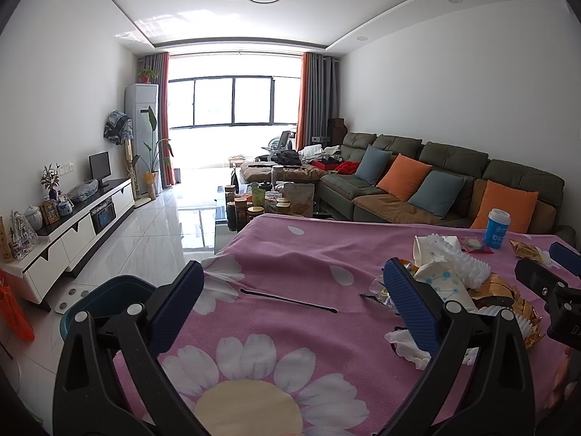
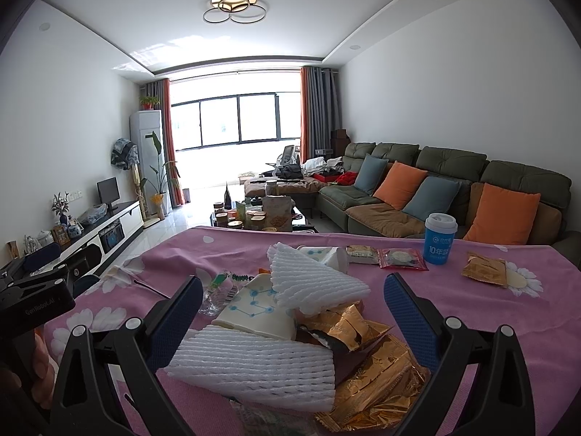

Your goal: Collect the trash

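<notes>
A heap of trash lies on the pink flowered tablecloth (image 2: 472,309): white foam fruit nets (image 2: 308,279), crushed paper cups (image 2: 254,312), gold foil wrappers (image 2: 374,374) and a clear plastic wrapper (image 2: 218,290). My right gripper (image 2: 294,312) is open and its fingers straddle the heap. My left gripper (image 1: 294,298) is open and empty over bare cloth, left of the heap (image 1: 446,276). A crumpled white tissue (image 1: 406,345) lies by its right finger. A thin dark stick (image 1: 290,299) lies on the cloth between its fingers.
A blue paper cup (image 2: 440,238) stands at the table's far right, with a red packet (image 2: 401,258) and a gold packet (image 2: 484,269) nearby. A dark teal bin (image 1: 105,298) sits on the floor off the table's left edge. A sofa (image 2: 454,189) and cluttered coffee table (image 2: 261,218) lie beyond.
</notes>
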The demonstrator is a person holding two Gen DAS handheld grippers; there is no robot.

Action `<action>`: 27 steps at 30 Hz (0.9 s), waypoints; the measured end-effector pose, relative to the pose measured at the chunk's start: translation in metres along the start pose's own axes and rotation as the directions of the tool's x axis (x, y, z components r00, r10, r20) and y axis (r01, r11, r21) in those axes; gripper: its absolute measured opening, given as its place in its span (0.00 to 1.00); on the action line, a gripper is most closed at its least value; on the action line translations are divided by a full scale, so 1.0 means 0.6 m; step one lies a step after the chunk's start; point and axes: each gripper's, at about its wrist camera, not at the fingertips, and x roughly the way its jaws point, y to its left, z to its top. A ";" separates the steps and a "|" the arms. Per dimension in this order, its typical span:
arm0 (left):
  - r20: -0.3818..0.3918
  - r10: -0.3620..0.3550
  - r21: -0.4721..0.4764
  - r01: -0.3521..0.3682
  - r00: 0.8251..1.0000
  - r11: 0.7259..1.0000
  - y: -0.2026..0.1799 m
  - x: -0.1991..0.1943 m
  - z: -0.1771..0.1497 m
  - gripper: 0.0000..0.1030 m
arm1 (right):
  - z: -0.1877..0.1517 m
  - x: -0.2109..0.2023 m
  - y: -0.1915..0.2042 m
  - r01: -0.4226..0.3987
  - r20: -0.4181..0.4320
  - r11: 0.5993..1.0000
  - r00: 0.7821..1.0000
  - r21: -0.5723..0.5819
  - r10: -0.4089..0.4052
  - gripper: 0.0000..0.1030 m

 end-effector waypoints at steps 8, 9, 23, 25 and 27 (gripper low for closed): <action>0.000 -0.002 -0.001 0.002 1.000 1.000 -0.001 -0.001 0.001 0.95 | -0.001 0.000 0.001 0.000 0.001 1.000 1.000 -0.001 0.000 0.94; 0.000 -0.002 -0.002 0.002 1.000 1.000 -0.001 -0.002 0.001 0.95 | 0.000 0.001 0.001 0.001 0.001 1.000 1.000 -0.001 -0.001 0.94; -0.002 -0.007 0.000 0.007 1.000 1.000 -0.003 -0.007 0.003 0.95 | -0.001 0.000 0.001 0.000 0.000 1.000 1.000 0.000 0.000 0.94; -0.004 -0.007 0.001 0.007 1.000 1.000 -0.005 -0.008 0.004 0.95 | -0.002 0.001 0.001 -0.002 -0.001 1.000 1.000 0.002 0.002 0.94; -0.008 -0.013 0.001 0.013 1.000 1.000 -0.006 -0.009 0.006 0.95 | -0.003 0.002 0.001 -0.002 -0.002 1.000 1.000 0.003 0.002 0.94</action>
